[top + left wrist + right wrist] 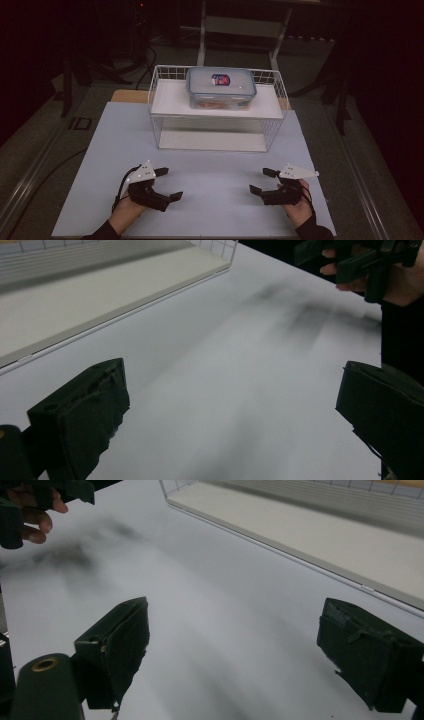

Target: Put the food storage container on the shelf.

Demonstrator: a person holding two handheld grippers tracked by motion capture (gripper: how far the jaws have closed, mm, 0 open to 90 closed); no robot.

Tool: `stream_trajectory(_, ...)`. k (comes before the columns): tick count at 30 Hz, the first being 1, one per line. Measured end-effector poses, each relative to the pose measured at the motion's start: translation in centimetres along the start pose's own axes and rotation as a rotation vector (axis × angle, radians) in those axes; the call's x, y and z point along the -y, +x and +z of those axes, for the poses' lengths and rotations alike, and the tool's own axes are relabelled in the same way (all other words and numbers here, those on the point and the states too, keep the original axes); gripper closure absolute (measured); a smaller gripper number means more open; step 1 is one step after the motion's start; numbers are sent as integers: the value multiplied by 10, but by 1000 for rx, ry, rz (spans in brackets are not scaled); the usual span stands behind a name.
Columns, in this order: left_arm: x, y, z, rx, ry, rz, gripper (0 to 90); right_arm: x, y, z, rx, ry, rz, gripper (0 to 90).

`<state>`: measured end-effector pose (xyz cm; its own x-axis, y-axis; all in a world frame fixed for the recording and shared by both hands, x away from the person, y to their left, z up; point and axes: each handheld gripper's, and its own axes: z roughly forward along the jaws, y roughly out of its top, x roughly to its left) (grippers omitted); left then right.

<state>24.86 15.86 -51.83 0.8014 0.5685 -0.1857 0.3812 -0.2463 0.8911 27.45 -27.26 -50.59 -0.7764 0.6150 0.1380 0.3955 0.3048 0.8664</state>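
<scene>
Both tongs, left and right, spread and empty, low on bench; lidded box straight ahead on rack, long axis crosswise, equally near either.

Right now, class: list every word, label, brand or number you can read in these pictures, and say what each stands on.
None can be read.
Red, white and blue sticker on the lid of the plastic box on the wire rack: print too small and blurred to read.
</scene>
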Motion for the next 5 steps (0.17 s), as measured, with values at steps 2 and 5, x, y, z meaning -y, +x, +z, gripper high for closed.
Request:
stream_trajectory(2,0,0,0,-4,1,2,1,0,0,1,1,0,-1,132)
stream_trajectory(5,1,1,1,-4,0,-3,0,1,0,1,1,4,-1,132)
